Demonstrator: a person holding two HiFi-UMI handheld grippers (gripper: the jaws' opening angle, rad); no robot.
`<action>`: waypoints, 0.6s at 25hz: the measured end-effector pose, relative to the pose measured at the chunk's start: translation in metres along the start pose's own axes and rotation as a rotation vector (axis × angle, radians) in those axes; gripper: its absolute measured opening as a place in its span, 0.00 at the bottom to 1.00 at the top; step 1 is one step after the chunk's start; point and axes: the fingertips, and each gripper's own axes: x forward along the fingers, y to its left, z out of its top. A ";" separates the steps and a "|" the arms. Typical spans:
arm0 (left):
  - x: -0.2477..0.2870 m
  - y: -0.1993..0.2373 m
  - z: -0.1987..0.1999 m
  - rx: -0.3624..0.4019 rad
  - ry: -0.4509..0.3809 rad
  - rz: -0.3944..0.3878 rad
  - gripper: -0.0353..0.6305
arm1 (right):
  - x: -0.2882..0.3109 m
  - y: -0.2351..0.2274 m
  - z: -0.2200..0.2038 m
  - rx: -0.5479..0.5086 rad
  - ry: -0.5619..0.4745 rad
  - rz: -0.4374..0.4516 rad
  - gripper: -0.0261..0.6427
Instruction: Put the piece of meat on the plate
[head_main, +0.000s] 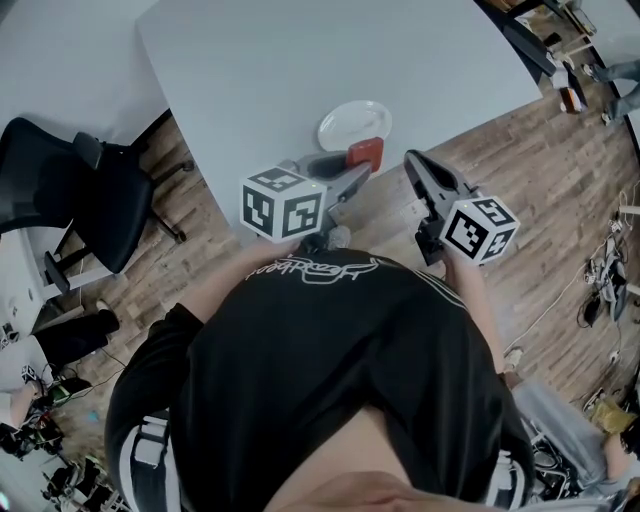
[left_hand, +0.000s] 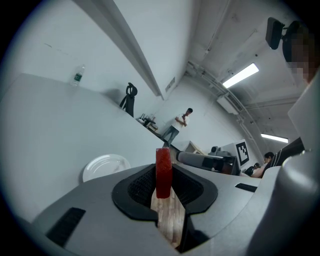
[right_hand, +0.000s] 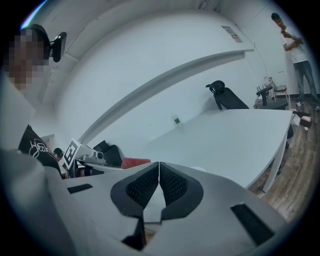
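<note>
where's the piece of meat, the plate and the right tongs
piece of meat (left_hand: 163, 172): left gripper view, middle of its red face
plate (head_main: 345, 122): head view, bare white middle
right tongs (right_hand: 159, 167): right gripper view, where the shut tips meet

One meat piece (head_main: 366, 152), one plate (head_main: 340, 125), two grippers (head_main: 358, 172) (head_main: 411, 159).

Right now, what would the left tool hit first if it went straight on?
The meat in the left tool would likely touch the table just right of the plate; depth is unclear.
</note>
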 end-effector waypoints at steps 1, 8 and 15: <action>0.003 0.004 0.003 -0.002 0.001 -0.001 0.19 | 0.003 -0.004 0.002 0.003 0.000 -0.003 0.05; 0.017 0.025 0.011 -0.012 0.015 -0.005 0.19 | 0.020 -0.020 0.003 0.021 0.012 -0.016 0.05; 0.021 0.040 0.008 -0.031 0.034 -0.008 0.19 | 0.032 -0.025 -0.005 0.039 0.039 -0.023 0.06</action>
